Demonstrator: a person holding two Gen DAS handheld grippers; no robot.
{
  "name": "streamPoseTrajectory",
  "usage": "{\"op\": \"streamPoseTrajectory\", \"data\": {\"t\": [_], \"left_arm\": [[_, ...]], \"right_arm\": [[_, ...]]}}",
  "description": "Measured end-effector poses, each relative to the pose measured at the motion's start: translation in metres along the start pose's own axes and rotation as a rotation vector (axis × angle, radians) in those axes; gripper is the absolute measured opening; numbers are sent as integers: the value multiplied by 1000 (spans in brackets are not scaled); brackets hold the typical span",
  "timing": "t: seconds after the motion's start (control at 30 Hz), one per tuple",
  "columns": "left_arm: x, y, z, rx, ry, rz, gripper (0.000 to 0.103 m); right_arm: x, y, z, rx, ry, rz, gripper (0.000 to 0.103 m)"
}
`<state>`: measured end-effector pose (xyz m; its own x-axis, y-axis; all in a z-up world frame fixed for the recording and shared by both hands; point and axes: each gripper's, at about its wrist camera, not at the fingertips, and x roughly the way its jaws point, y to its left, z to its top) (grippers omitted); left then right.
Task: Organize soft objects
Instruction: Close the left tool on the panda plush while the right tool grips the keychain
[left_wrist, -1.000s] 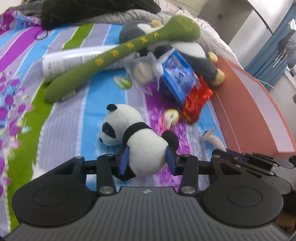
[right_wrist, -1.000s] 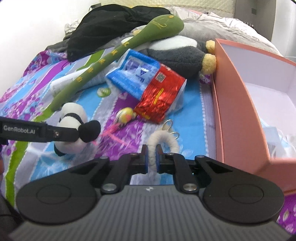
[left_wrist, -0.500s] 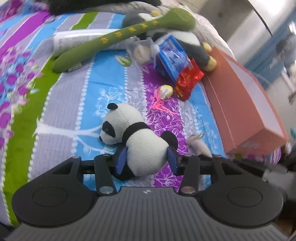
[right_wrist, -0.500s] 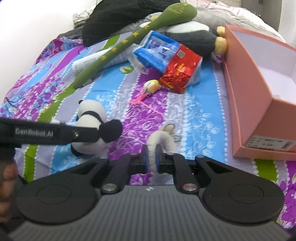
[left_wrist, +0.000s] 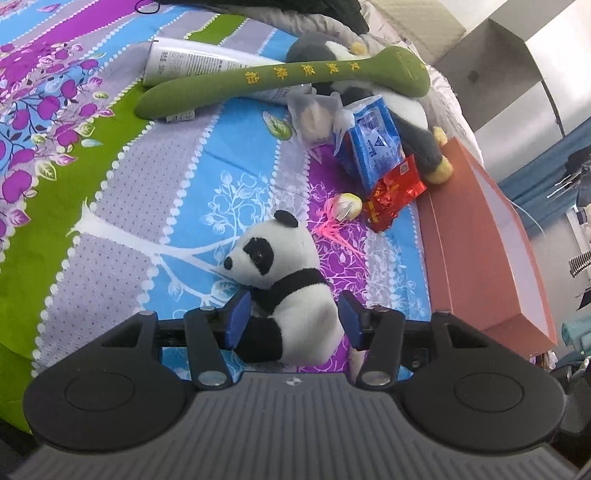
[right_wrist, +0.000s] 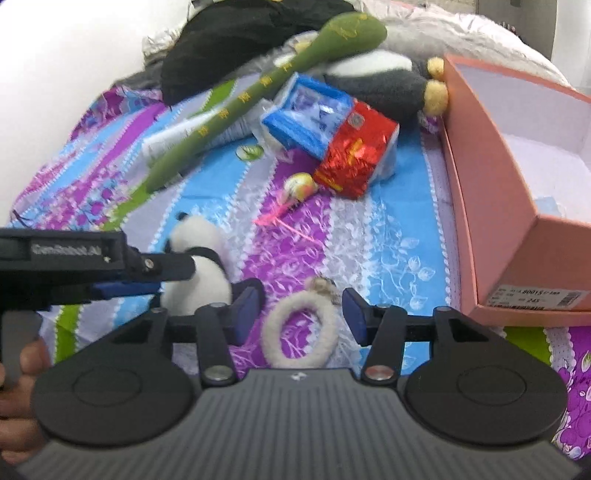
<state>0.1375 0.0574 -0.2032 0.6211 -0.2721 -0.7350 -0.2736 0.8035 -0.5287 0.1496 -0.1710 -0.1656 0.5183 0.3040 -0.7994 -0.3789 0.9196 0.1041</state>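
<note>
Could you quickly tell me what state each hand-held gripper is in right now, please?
Left hand-held gripper: open, jaws just widened around the panda plush.
Right hand-held gripper: open, jaws just released the fluffy white ring.

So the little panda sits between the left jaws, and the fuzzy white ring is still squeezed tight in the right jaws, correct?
Not quite. The panda does sit between the left gripper's jaws, but the right gripper no longer squeezes the fuzzy white ring. Its jaws have just been opening, and the right wrist view shows the ring lying loose between them on the bedspread.
</note>
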Motion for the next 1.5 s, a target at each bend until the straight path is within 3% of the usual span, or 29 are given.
{"op": "streamPoseTrajectory", "data": {"t": [0.27, 0.5, 0.63, 0.73, 0.8, 1.5], "left_arm": [[18, -4, 0, 17, 30, 2, 58], [25, -5, -2, 34, 33, 18, 58], [25, -8, -4, 64, 25, 23, 57], [25, -9, -5, 74, 21, 26, 55], [24, -8, -5, 75, 22, 25, 55], [-28, -29, -8, 180, -23, 31, 54]], "right_arm": [[17, 4, -4, -19, 60, 35, 53], [29, 8, -9, -68, 79, -12, 52], [33, 6, -10, -68, 67, -39, 42], [33, 3, -10, -59, 63, -43, 22], [30, 3, -10, -72, 54, -38, 20], [-36, -6, 11, -3, -29, 27, 18]]}}
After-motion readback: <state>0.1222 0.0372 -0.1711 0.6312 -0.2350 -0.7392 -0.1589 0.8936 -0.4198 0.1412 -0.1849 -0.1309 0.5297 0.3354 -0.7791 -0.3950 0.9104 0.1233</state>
